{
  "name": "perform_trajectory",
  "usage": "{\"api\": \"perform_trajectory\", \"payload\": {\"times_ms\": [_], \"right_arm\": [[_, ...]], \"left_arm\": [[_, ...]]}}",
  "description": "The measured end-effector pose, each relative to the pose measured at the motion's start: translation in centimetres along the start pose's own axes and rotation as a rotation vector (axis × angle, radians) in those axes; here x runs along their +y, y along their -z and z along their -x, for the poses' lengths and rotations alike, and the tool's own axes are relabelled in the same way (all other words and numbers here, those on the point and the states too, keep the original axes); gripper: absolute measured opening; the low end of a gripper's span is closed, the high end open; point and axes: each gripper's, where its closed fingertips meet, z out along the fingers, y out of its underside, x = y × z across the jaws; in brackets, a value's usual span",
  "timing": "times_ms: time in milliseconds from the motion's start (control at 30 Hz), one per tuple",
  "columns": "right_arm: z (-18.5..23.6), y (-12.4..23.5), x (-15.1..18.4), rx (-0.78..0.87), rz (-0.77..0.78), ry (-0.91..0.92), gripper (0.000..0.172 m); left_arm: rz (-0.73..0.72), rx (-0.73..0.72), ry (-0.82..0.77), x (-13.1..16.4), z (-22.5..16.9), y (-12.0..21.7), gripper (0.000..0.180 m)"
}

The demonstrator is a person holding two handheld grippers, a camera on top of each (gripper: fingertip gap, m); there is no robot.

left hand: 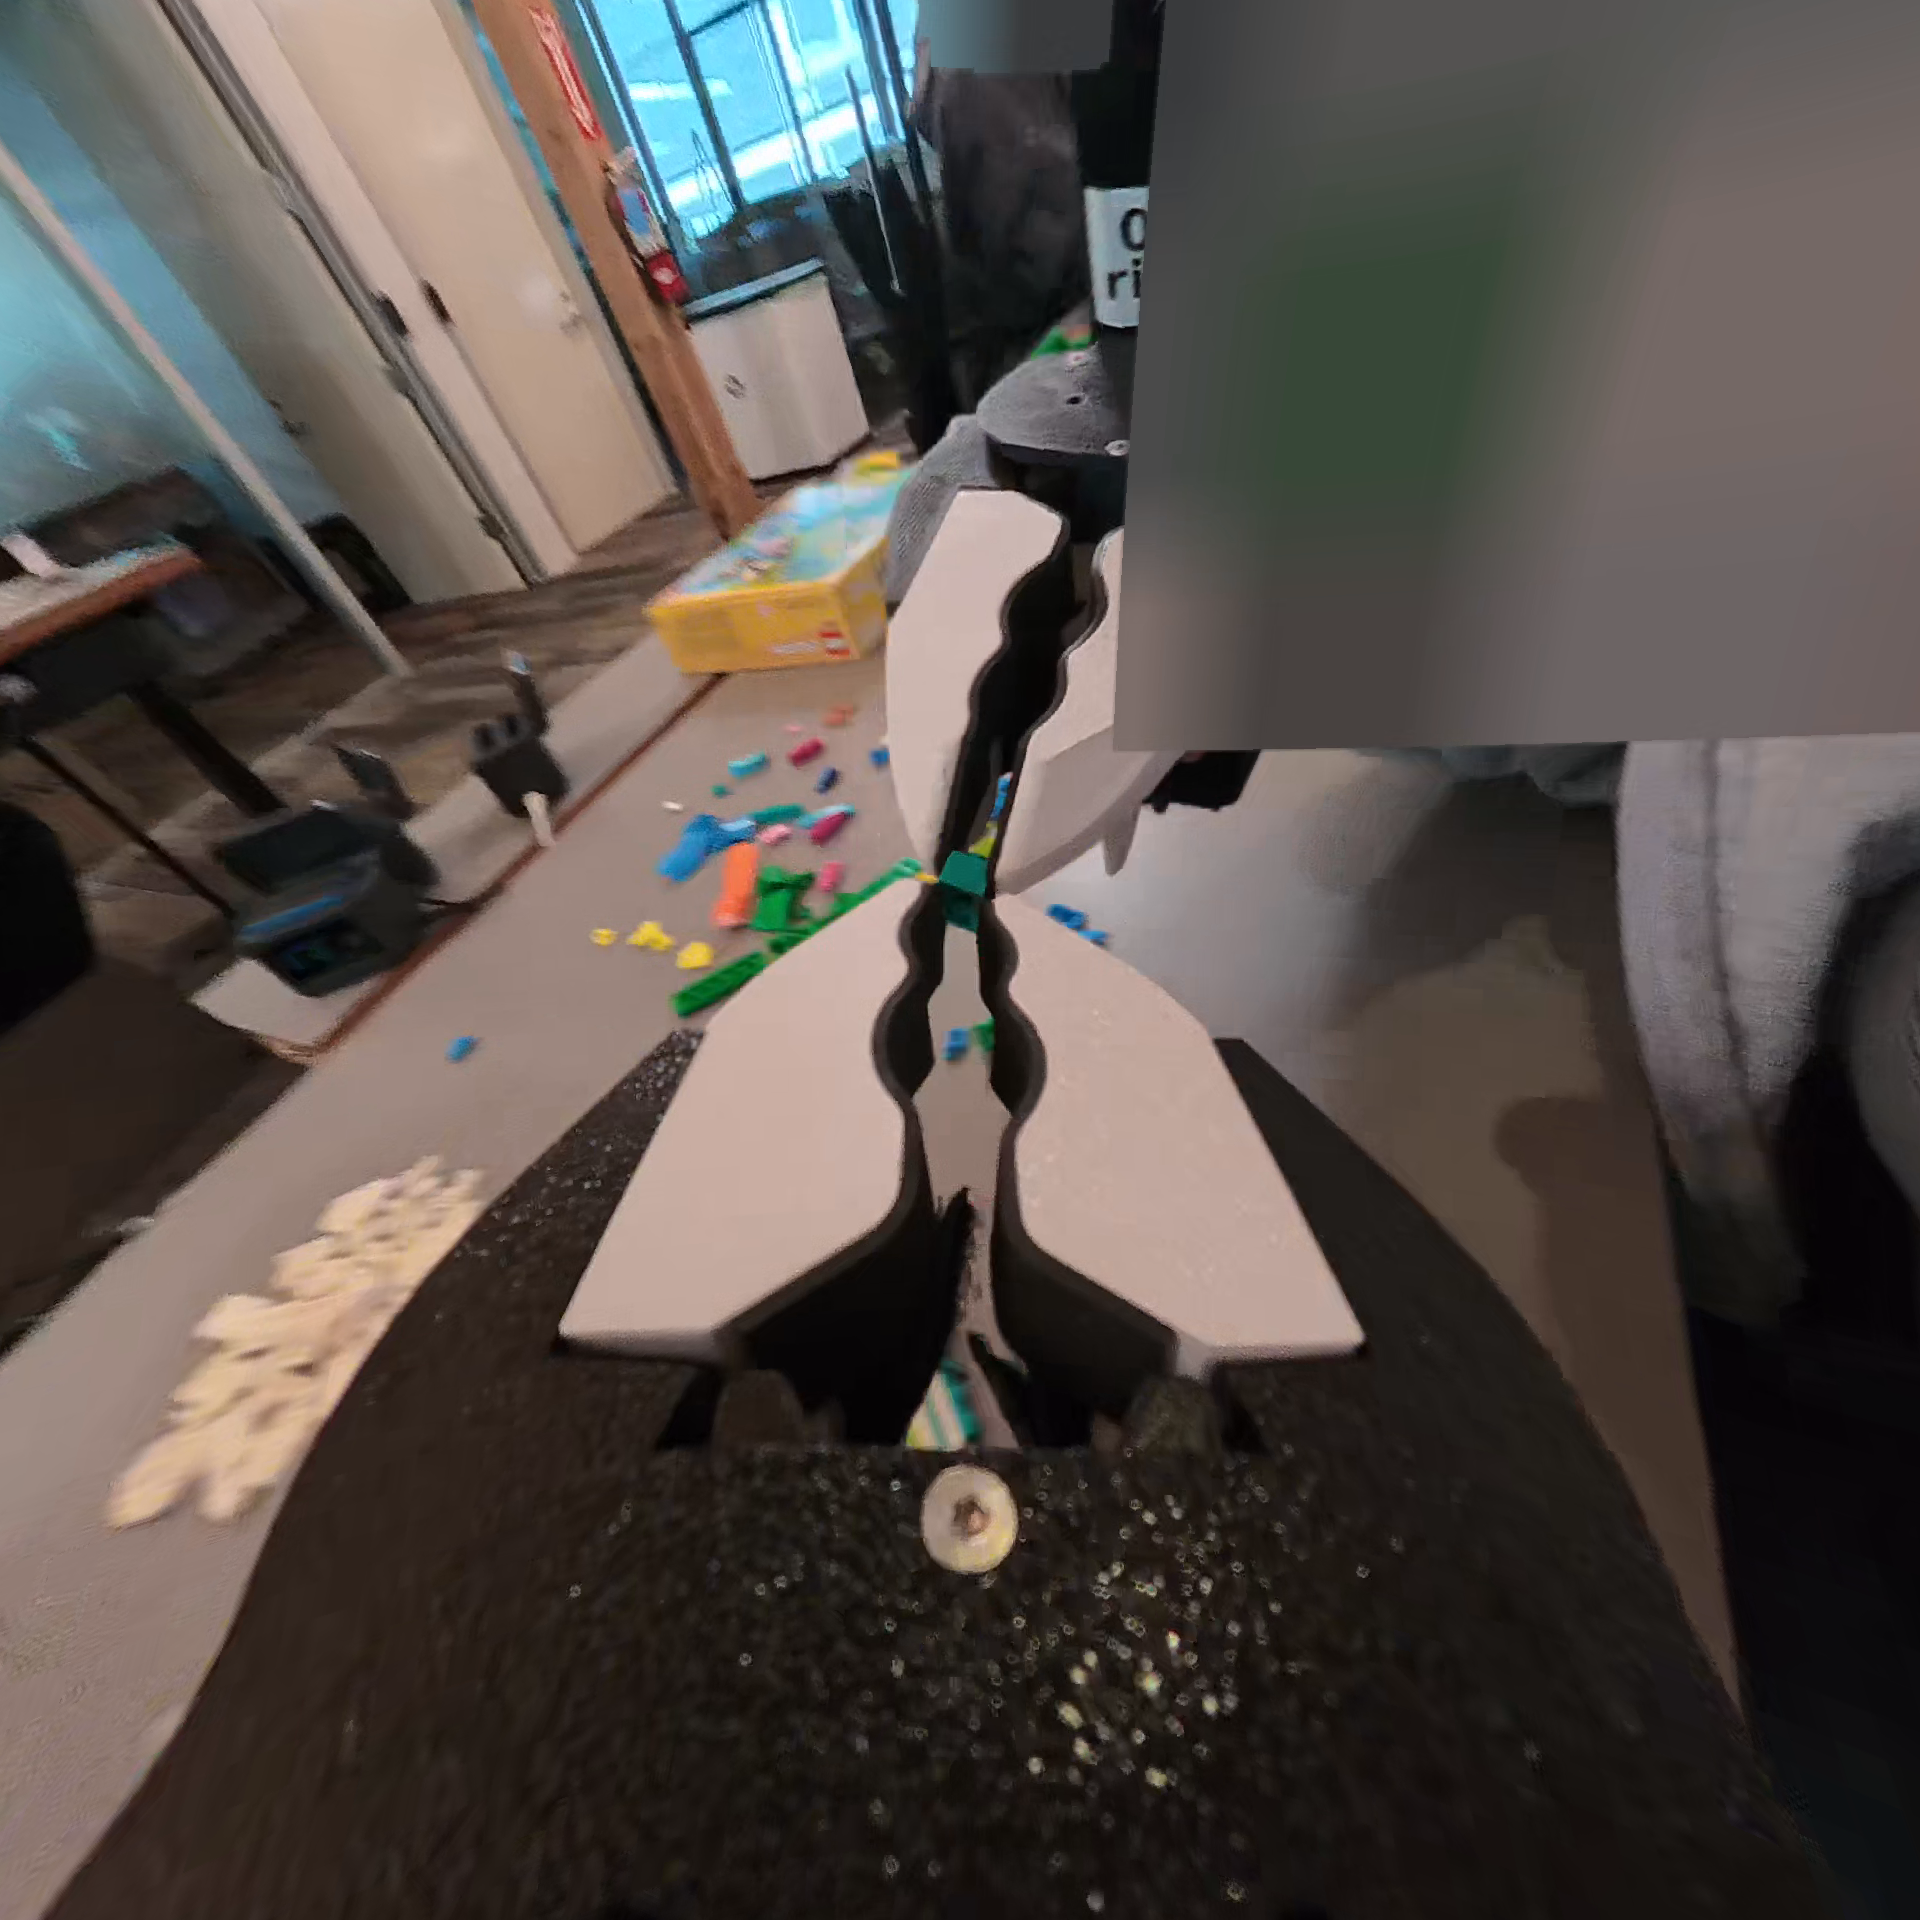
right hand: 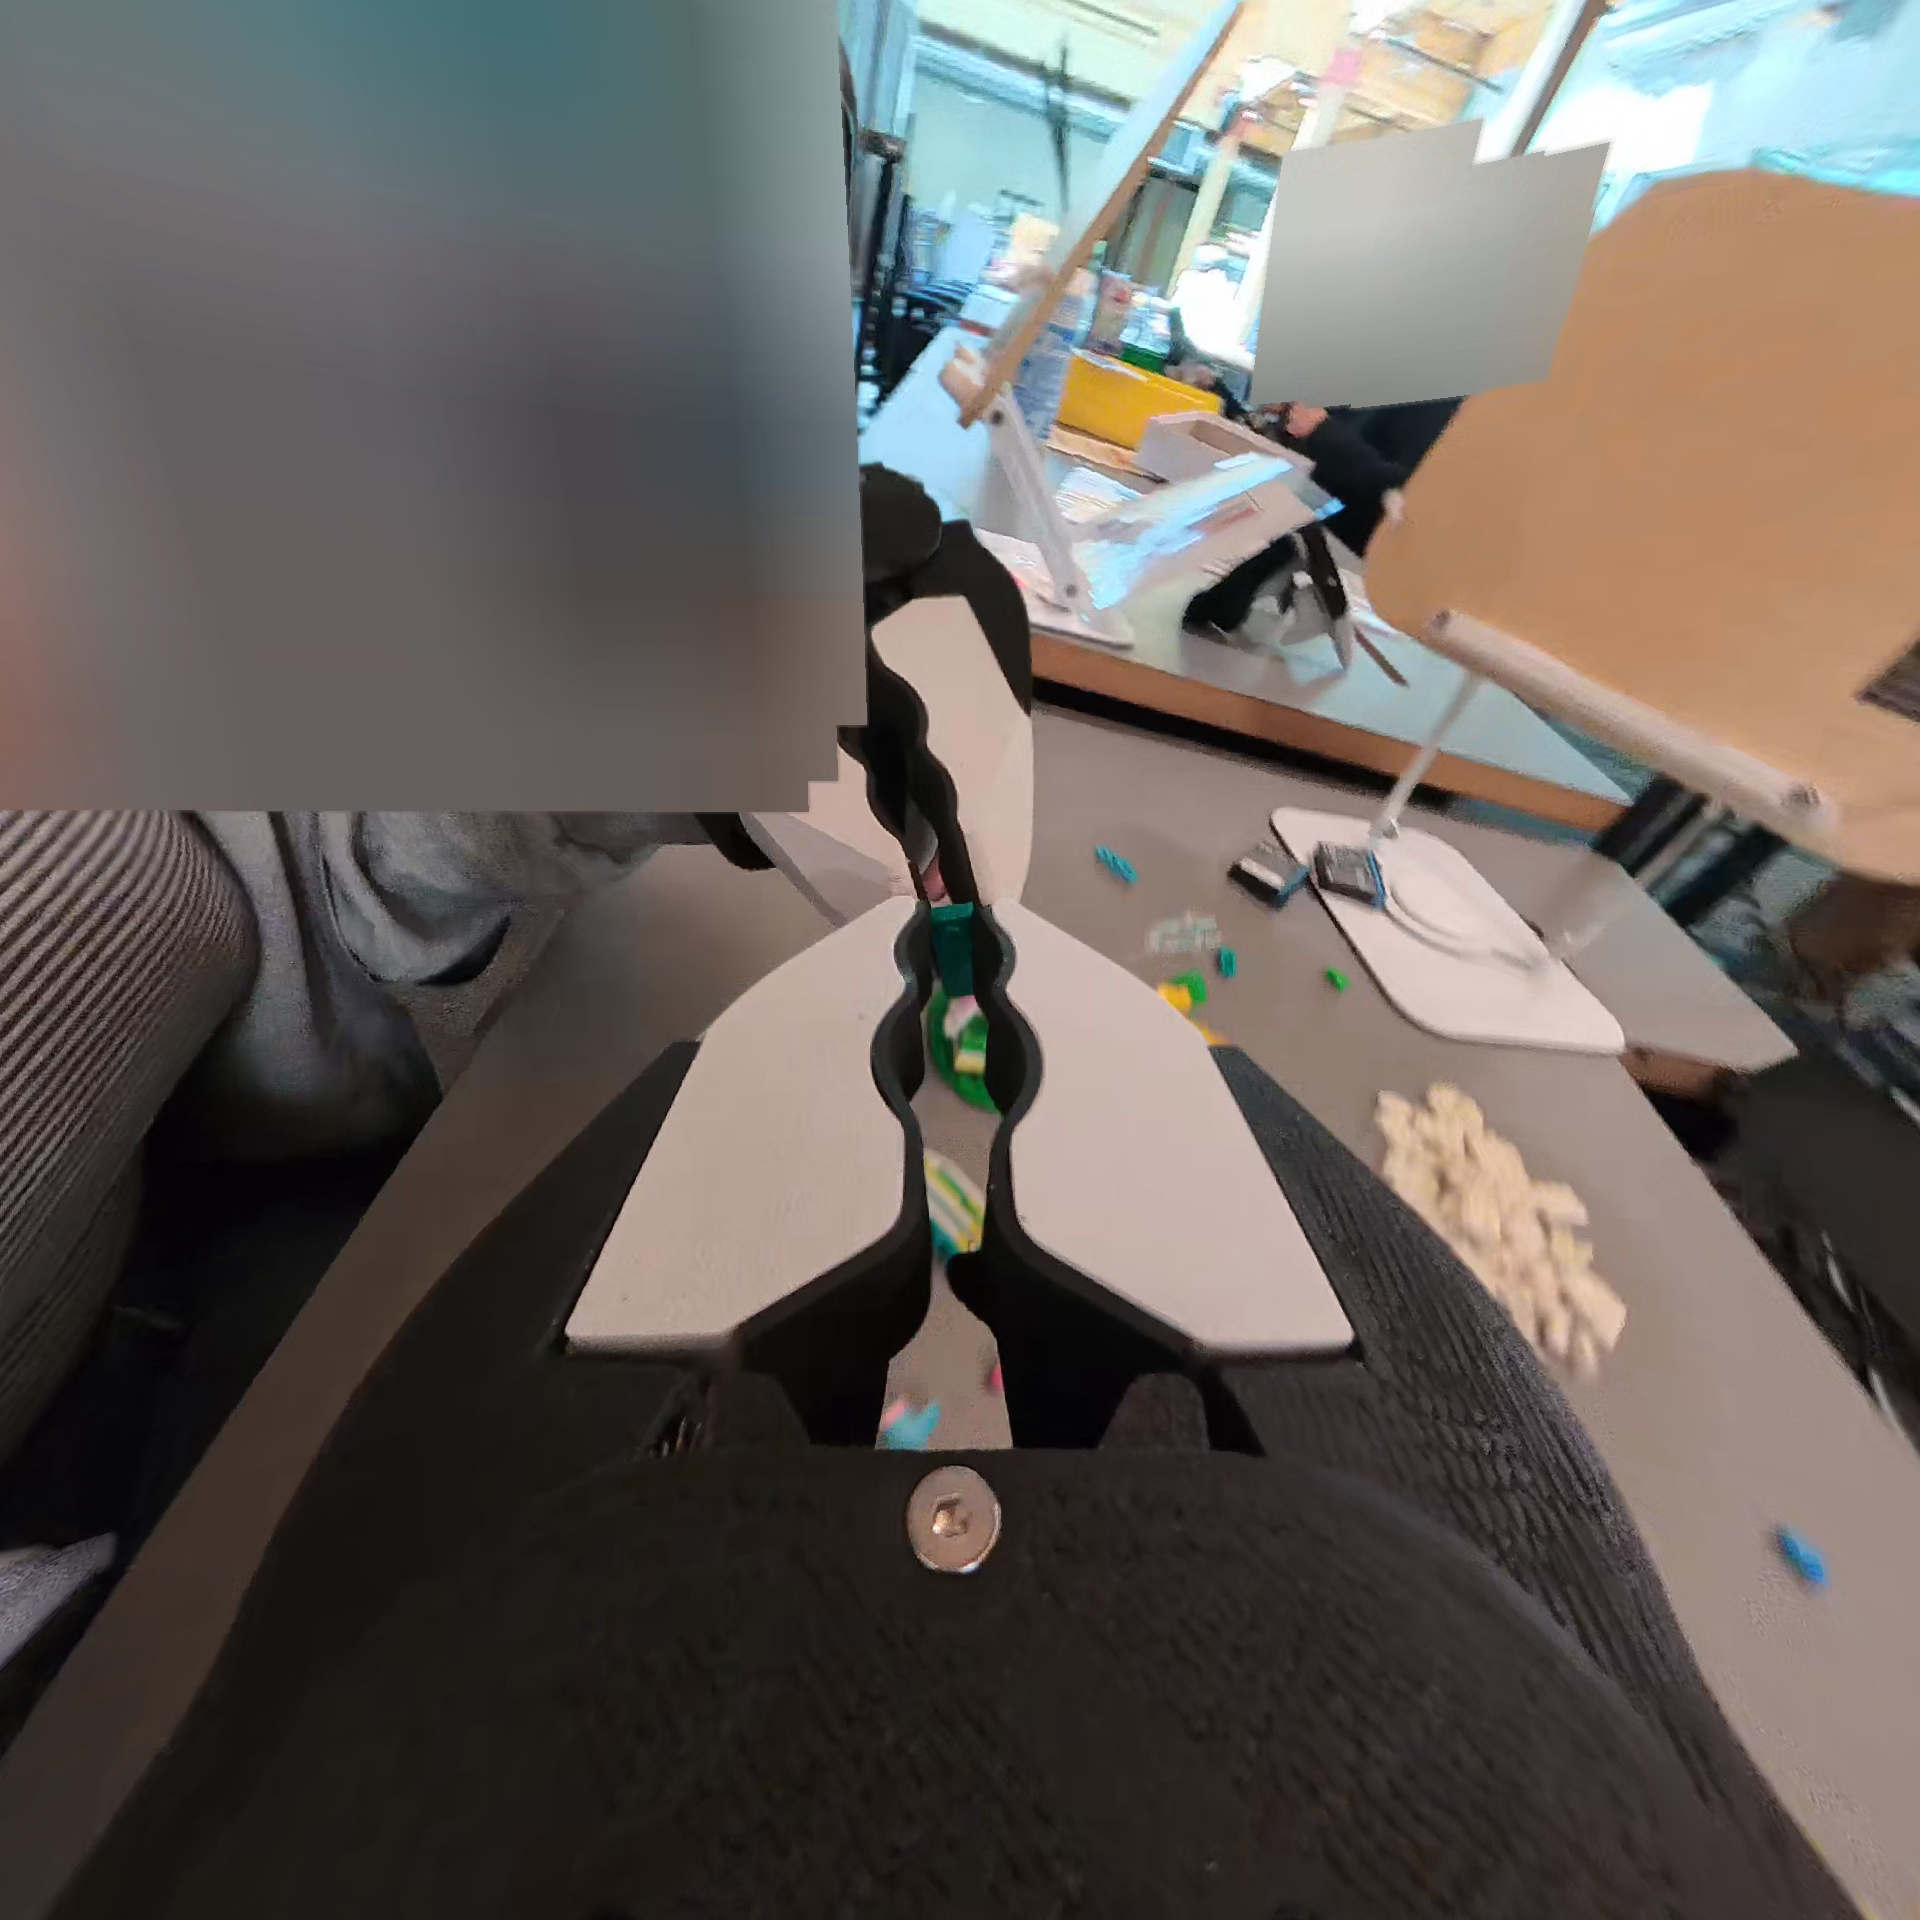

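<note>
The 2 grippers meet tip to tip above the grey table [left hand: 436, 1039], and both pinch the same small teal brick [left hand: 958, 883], which hangs in the air between them rather than lying on the table. Held from 2 opposite ends like this, the piece looks braced on one side while the other side pulls or presses, though which of the 2 it is cannot be told. The left gripper [left hand: 954, 902] is nearly closed, its white fingers [left hand: 831, 1039] narrowed onto the lower end of the teal brick at the very tips. The right gripper [right hand: 951, 920] is likewise almost closed, and the brick [right hand: 951, 945] sits in the first notch between its fingertips, with both black inner faces against it. In the left wrist view the right gripper comes in from above with its tips on the top of the brick; in the right wrist view the left gripper reaches down to the same spot. Something small and pinkish shows between the left gripper's fingers in that view, too small to identify. Loose bricks [left hand: 769, 862] in blue, green, yellow, pink and orange lie scattered over the middle of the table, well below the held piece. A yellow box [left hand: 769, 613] rests toward the far edge, and a heap of white pieces [right hand: 1496, 1216] lies near the table's side edge. A white stand base [right hand: 1455, 935] sits toward the far corner.
</note>
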Motion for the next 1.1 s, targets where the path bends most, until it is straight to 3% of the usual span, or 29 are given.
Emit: {"api": "perform_trajectory", "payload": {"times_ms": [133,300,567,867,967,1100], "right_arm": [[3.6,3.4,6.1,0.038,0.109,-0.083,0.005],[8.3,5.3,11.2,-0.132,0.249,-0.121,0.005],[10.0,6.6,12.7,-0.292,0.345,-0.053,0.005],[10.0,6.9,13.2,-0.312,0.369,-0.062,0.005],[8.9,7.8,15.0,-0.26,0.467,-0.022,0.005],[8.1,7.9,13.7,-0.245,0.39,-0.097,0.004]], "left_arm": [[0.136,0.138,0.053,4.6,-5.7,-3.8,0.007],[0.242,0.299,0.086,8.3,-10.9,-5.6,0.007],[0.298,0.411,0.04,8.9,-12.6,-6.4,0.007],[0.288,0.421,0.037,8.7,-12.5,-6.2,0.006],[0.31,0.392,0.042,9.3,-11.6,-5.5,0.0],[0.257,0.346,0.11,8.5,-10.6,-5.8,0.0]]}}
